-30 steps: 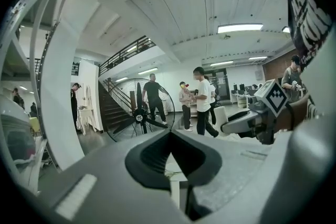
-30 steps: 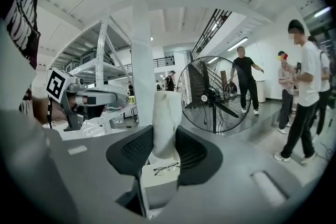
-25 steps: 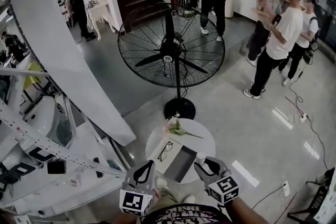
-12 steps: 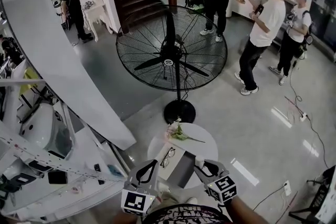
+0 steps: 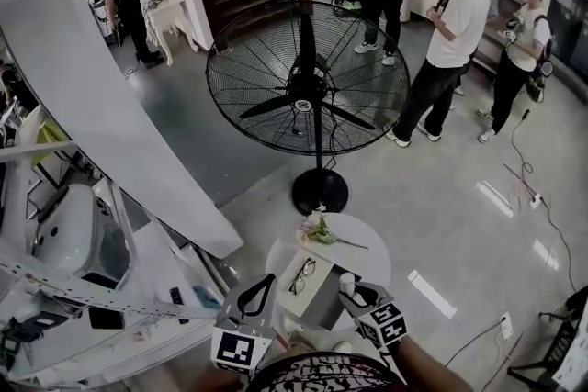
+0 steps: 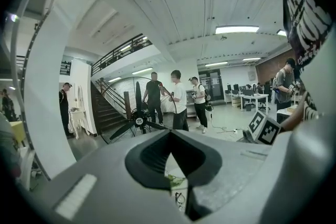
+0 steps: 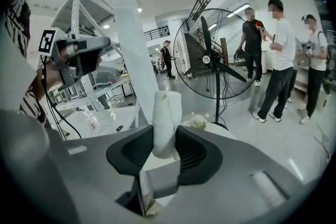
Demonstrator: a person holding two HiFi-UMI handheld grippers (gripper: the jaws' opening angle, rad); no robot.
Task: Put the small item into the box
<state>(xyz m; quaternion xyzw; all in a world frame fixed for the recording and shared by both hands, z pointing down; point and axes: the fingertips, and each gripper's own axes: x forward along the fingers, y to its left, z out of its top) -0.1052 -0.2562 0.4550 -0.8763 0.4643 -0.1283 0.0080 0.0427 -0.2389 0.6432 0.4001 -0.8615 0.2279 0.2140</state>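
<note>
The left gripper [image 5: 258, 285] has its jaws closed with nothing in them, the grey box [image 5: 323, 295] sits on the round white table [image 5: 366, 245] between both grippers, and the right gripper [image 5: 355, 291], half open, squeezes the small white roll [image 7: 166, 123] just beside the box.

Shiny polished grey floor [image 5: 459, 197], black metal-wire pedestal fan [image 5: 308, 78], and the small white roll [image 7: 166, 123] looks soft, crinkly, kinda papery.
</note>
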